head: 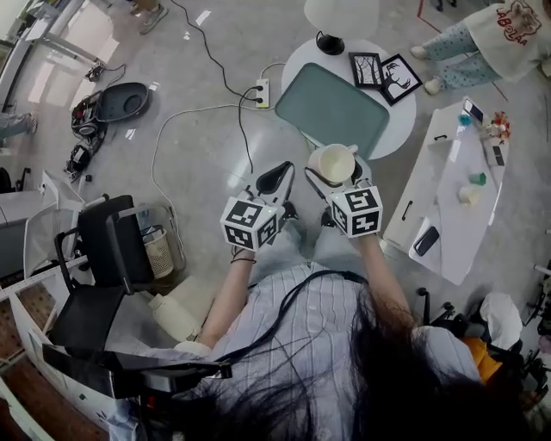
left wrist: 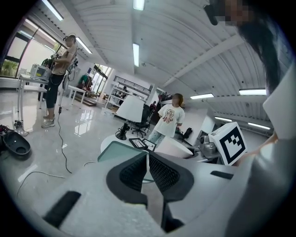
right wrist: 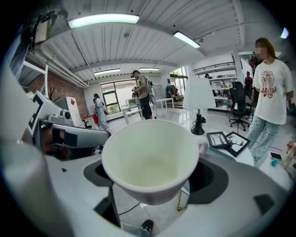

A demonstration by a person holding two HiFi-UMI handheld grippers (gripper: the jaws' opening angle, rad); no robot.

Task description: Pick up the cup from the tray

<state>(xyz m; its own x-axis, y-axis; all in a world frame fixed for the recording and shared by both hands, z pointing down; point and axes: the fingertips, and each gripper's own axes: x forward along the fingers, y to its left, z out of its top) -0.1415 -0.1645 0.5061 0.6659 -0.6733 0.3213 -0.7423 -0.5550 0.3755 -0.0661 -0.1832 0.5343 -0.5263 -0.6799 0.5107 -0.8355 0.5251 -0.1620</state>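
Observation:
A cream cup (head: pixel 333 163) (right wrist: pixel 152 159) hangs upright in the air, clear of the table, with my right gripper (head: pixel 334 177) (right wrist: pixel 152 178) shut on its lower body. The cup is empty inside. The teal tray (head: pixel 332 108) (left wrist: pixel 115 150) lies bare on the round white table (head: pixel 297 60) just beyond the cup. My left gripper (head: pixel 274 179) (left wrist: pixel 148 166) is held beside the right one, to its left, with its jaws pressed together on nothing.
On the table behind the tray stand a lamp (head: pixel 331 17) and two framed pictures (head: pixel 385 73). A long white table (head: pixel 456 185) with small items is at the right. A person (head: pixel 482 39) stands past it. Cables and a power strip (head: pixel 262 90) lie on the floor.

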